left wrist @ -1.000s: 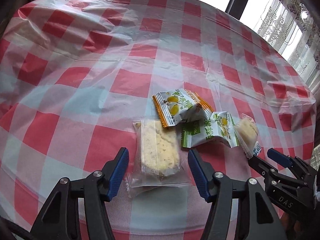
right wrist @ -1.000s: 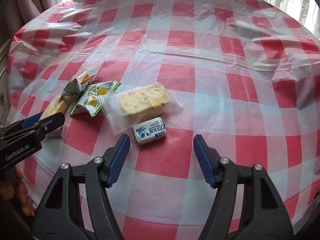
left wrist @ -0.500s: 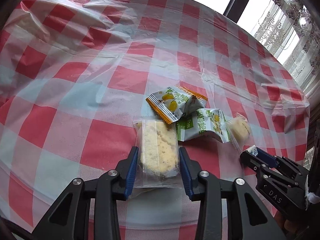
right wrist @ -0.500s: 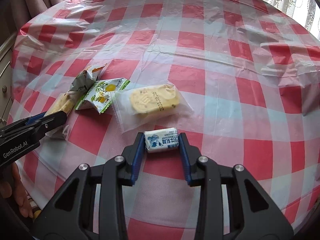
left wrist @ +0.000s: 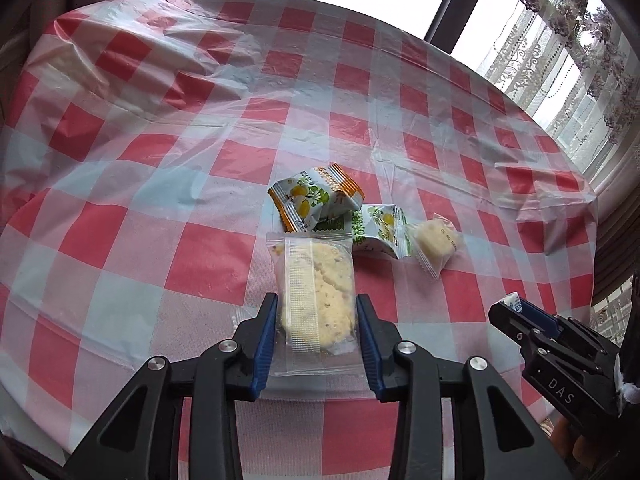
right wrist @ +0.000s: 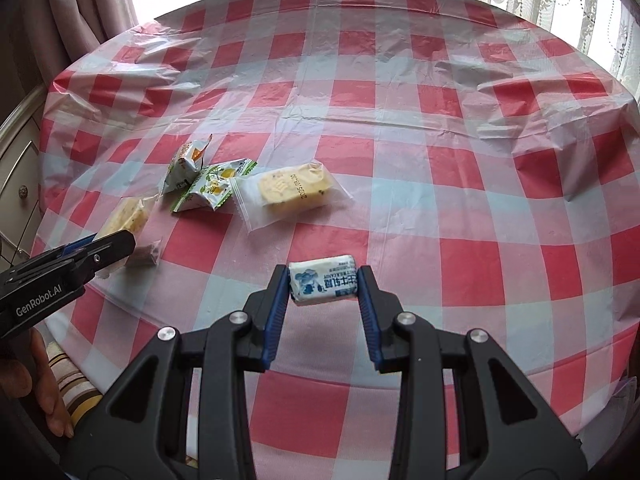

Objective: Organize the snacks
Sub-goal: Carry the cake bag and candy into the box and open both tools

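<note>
My left gripper is shut on a clear-wrapped pale cake and holds it just above the checked tablecloth. My right gripper is shut on a small blue-and-white wrapped candy, lifted off the cloth. On the table lie an orange-edged packet, a green packet and a second clear-wrapped cake. In the right wrist view they are the orange-edged packet, the green packet and the clear-wrapped cake. The left gripper and its cake show at the left there.
The round table has a wrinkled red-and-white plastic cloth. A window with lace curtains is at the back right. A cabinet stands past the table's left edge. The right gripper shows at the left wrist view's lower right.
Both grippers closed from open: the left onto the clear-wrapped cake, the right onto the small candy. Both have since lifted their items and drawn back from the pile.
</note>
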